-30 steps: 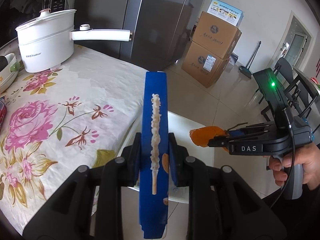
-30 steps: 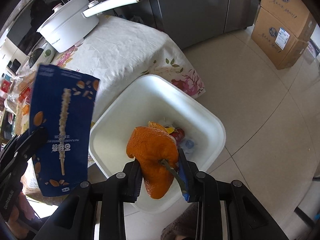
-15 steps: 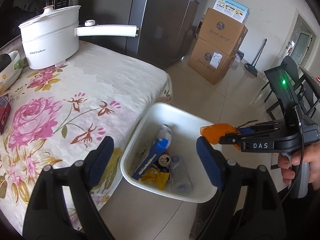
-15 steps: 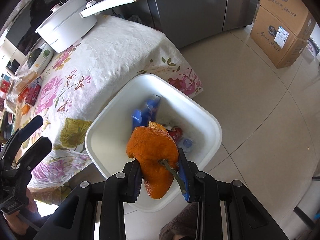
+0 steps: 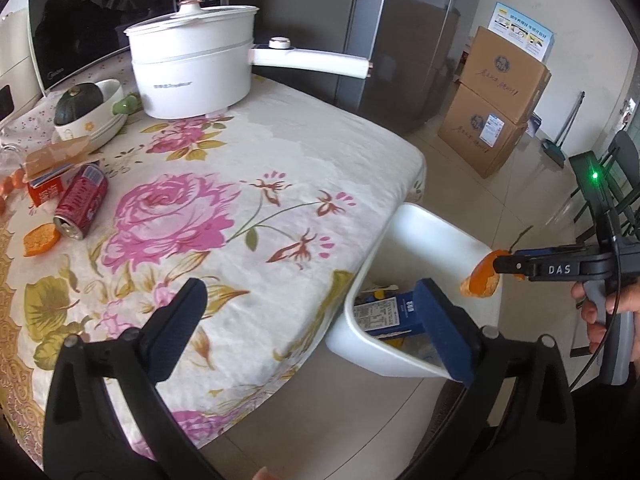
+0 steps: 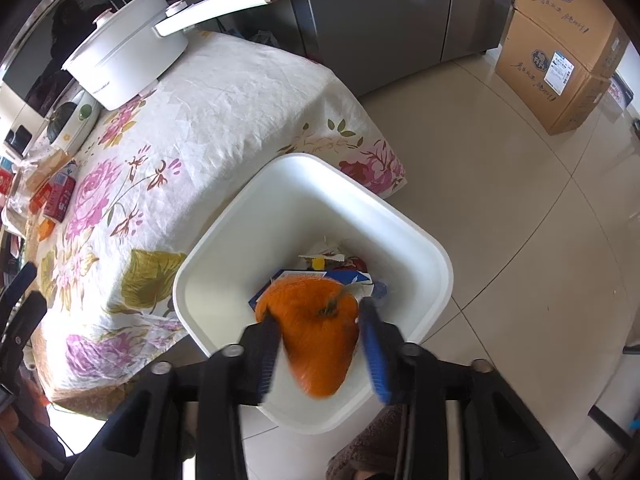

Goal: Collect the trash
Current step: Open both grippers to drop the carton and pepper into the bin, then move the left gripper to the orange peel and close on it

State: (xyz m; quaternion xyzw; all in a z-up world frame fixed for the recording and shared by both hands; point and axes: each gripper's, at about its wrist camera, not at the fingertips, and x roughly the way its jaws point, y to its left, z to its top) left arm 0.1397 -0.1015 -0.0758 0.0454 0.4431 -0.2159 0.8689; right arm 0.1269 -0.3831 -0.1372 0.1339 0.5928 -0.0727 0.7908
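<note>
Bright daylight, fisheye warp, slight blur

Glossy white plastic bin [image 6: 436, 276], wrinkled floral cloth [image 5: 280, 152], shiny tiles [image 6: 520, 200]

The left wrist view looks forward and slanting down along its own fingers [image 5: 182, 330], from just off the corner of the desk [image 5: 280, 152], facing across the flowered cloth toward the white electric pot [image 5: 192, 76] and the refrigerator [image 5: 404, 36]. The right wrist view looks far more steeply down, close above the white bin [image 6: 208, 264] on the tiled floor [image 6: 520, 216]. Both views share the bin [image 5: 404, 232], the desk corner, the pot [image 6: 124, 64], the cardboard boxes [image 5: 496, 108] and each other's gripper at the frame edge.
</note>
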